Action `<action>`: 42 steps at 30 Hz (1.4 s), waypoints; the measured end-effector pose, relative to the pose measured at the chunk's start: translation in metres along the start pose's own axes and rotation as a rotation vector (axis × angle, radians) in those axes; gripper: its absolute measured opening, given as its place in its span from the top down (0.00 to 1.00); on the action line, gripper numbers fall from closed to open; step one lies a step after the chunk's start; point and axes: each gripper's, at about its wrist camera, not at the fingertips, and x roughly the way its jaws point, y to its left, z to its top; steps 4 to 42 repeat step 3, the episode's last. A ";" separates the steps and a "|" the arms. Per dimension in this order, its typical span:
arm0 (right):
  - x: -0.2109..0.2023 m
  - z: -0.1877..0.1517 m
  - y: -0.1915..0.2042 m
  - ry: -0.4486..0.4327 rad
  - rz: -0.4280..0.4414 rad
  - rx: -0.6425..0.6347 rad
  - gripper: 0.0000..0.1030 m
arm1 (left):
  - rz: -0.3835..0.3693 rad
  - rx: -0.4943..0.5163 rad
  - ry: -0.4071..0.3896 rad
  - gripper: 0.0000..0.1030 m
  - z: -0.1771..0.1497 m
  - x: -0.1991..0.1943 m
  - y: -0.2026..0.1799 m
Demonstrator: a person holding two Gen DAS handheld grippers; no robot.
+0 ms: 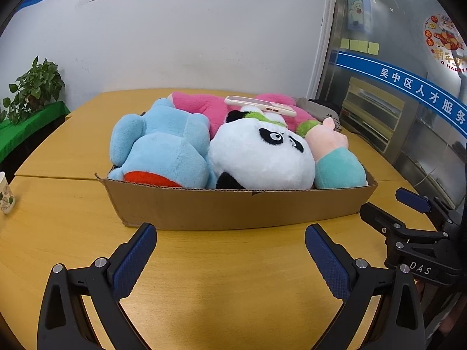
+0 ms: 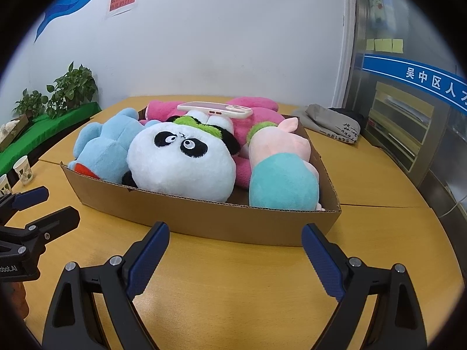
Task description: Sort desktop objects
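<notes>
A white wall backs the yellow wooden desk (image 1: pixel 73 145), and on it sits a shallow cardboard box (image 1: pixel 233 207), your landmark; both tools wait just in front of its near wall, left tool (image 1: pixel 230 259) and right tool (image 2: pixel 235 259) each with jaws spread wide and empty. Inside the box the panda plush (image 2: pixel 181 163) lies at the front, the blue plush (image 1: pixel 157 145) to its left, a pink plush (image 1: pixel 204 105) behind; all likely light and squashy, so pinch a fat fold deep. The phone (image 2: pixel 214 109) rests atop the toys toward the box's back; probably stiff, slick and breakable; take it across its long edges, squarely; it may slide as the plush shifts.
</notes>
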 end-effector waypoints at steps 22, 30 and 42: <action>0.000 -0.002 0.000 0.004 -0.002 0.003 0.10 | 0.028 0.027 0.019 0.00 -0.004 0.003 -0.004; 0.000 -0.002 0.000 0.004 -0.002 0.003 0.10 | 0.028 0.027 0.019 0.00 -0.004 0.003 -0.004; 0.000 -0.002 0.000 0.004 -0.002 0.003 0.10 | 0.028 0.027 0.019 0.00 -0.004 0.003 -0.004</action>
